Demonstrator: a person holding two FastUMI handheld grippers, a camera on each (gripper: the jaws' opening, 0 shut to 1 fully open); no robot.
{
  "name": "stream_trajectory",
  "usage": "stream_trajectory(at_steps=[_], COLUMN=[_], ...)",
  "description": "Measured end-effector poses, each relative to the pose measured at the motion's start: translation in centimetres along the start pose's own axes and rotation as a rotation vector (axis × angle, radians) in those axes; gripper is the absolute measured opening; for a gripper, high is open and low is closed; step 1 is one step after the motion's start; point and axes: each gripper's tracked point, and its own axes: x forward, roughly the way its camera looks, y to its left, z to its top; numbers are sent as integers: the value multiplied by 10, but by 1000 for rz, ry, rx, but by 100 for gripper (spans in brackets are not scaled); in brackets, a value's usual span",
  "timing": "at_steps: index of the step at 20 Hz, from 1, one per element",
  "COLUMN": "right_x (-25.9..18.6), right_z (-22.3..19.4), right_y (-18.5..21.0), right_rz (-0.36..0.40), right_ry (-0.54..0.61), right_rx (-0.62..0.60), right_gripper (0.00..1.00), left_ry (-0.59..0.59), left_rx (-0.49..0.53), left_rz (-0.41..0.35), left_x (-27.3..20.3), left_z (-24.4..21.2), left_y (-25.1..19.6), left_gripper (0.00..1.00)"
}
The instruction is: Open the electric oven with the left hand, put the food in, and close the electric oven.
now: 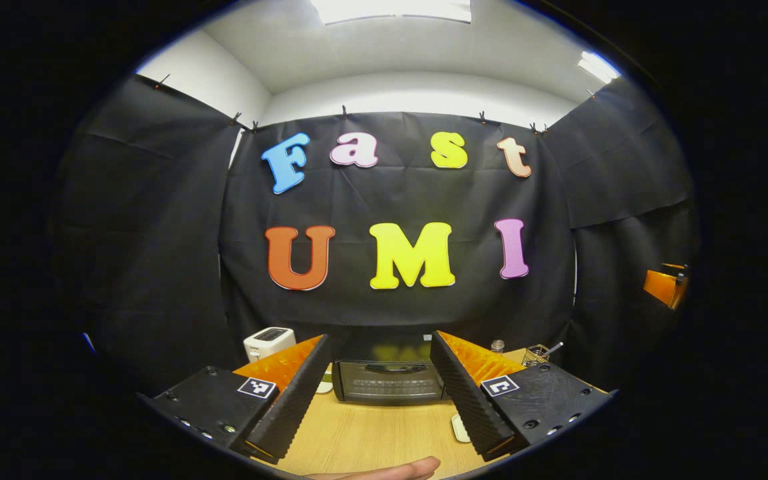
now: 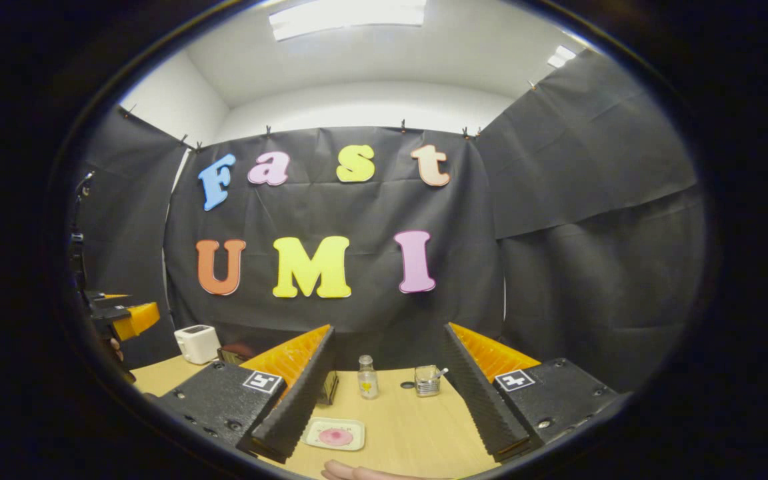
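In the left gripper view, at the near edge, we see a fingertip (image 1: 384,470) lying on the light wooden table (image 1: 371,433). Just beyond it the left gripper (image 1: 379,393) hangs released, its two fingers spread wide with nothing between them. A small pale plate edge (image 1: 459,427) peeks out beside its right finger. Farther back, centred between the fingers, stands the dark electric oven (image 1: 389,381) with its glass door closed and the handle along the top. To the far left of it sits a white toaster (image 1: 269,343); to the far right, a clear bottle (image 1: 497,346) and a wire basket (image 1: 539,353).

In the right gripper view, a fingertip (image 2: 357,472) also rests at the near table edge. The right gripper (image 2: 384,400) is likewise released, fingers wide apart and empty. Between them, near, lies a white rectangular plate (image 2: 335,433) carrying the pink round food (image 2: 336,437). Beyond stand the clear bottle (image 2: 367,377) and a small glass jar with a spoon (image 2: 427,380). The oven's corner (image 2: 329,388) shows just behind the left finger, and the toaster (image 2: 197,343) sits far left.
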Motion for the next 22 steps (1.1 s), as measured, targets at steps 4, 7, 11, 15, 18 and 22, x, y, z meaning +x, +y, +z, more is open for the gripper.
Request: stream_trajectory(at_steps=[4,7,11,15,18,22], right_x=[8,14,19,19,23,30], right_z=[-6,-10,-13,-14,-19,-33], right_y=[-8,-14,-15,-17,-18,-21], right_rz=[-9,-22,-18,-14,-9,0], right_ry=[3,7,16,8,7,41], right_rx=[11,0,-5,-2,2,0], right_gripper=[96,96,96,100,96,96], left_ry=[30,53,74,170,243,368], left_rx=[-27,-44,-72,-48,44,124], left_rz=[-9,-21,-76,-136,-96,-48], left_x=[55,101,152,185,216,246], left_z=[-17,-36,-60,-97,-138,-195], left_y=[2,1,-18,-37,-39,-36], left_gripper=[96,96,96,95,95,96])
